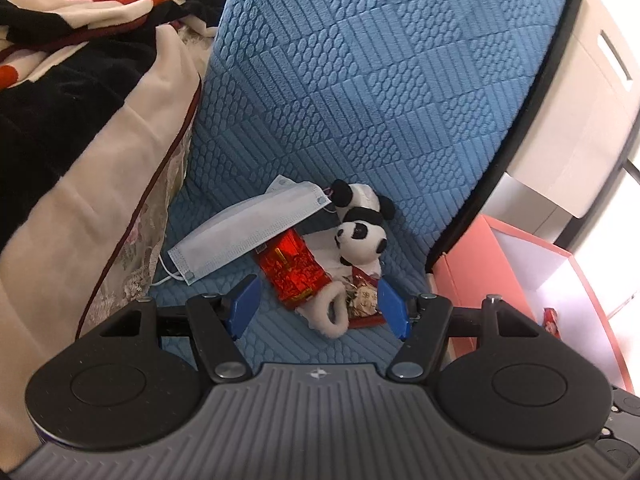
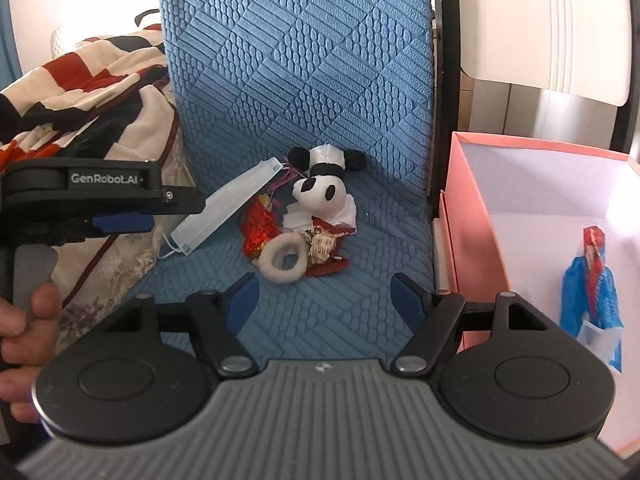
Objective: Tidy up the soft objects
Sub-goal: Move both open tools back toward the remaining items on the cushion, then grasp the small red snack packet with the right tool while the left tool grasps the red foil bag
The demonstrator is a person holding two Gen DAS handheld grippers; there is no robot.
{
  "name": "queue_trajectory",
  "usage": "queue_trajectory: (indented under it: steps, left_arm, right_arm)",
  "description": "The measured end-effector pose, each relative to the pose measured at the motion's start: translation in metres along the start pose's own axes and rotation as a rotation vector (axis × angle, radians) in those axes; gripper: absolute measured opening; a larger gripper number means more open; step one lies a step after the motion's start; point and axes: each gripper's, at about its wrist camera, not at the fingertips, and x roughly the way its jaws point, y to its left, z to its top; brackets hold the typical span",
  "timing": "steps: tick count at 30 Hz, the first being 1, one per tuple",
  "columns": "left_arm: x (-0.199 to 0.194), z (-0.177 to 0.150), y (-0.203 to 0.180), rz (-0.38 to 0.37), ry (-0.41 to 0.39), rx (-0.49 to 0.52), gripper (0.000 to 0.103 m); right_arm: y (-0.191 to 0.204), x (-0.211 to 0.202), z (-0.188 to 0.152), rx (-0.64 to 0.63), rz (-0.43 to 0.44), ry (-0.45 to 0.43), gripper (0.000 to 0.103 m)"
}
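A small heap of soft items lies on the blue textured seat cover [image 1: 360, 100]. In it are a pale blue face mask [image 1: 244, 232], a black-and-white panda plush [image 1: 362, 224], a red foil packet [image 1: 292, 268], a white fluffy ring [image 1: 330, 316] and a small red-and-gold pouch [image 1: 362, 300]. My left gripper [image 1: 320, 310] is open just short of the heap, with the fluffy ring lying in line between its blue pads, untouched. My right gripper [image 2: 325, 302] is open over bare seat, in front of the ring [image 2: 284, 260] and the panda [image 2: 324, 184]. The left gripper [image 2: 136, 222] shows side-on at the left.
A pink open box [image 2: 472, 220] with a white inside stands right of the seat and holds a blue-and-red packet [image 2: 592, 292]. A folded red, black and cream blanket [image 1: 80, 80] lies to the left. White furniture [image 1: 580, 120] stands behind the box. A hand [image 2: 24, 320] holds the left gripper's handle.
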Motion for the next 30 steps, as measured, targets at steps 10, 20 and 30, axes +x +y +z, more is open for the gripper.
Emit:
queue_trajectory:
  steps: [10, 20, 30]
  left_arm:
    - [0.035, 0.013, 0.011, 0.007, 0.061, -0.038, 0.070]
    - [0.078, 0.031, 0.030, -0.004, 0.143, -0.126, 0.070]
    - [0.122, 0.038, 0.038, -0.006, 0.253, -0.202, 0.069]
  right_arm:
    - [-0.001, 0.034, 0.009, 0.002, 0.015, 0.031, 0.074]
    - [-0.018, 0.077, 0.020, 0.071, 0.010, 0.075, 0.068]
    - [-0.029, 0.127, 0.035, 0.121, 0.041, 0.146, 0.066]
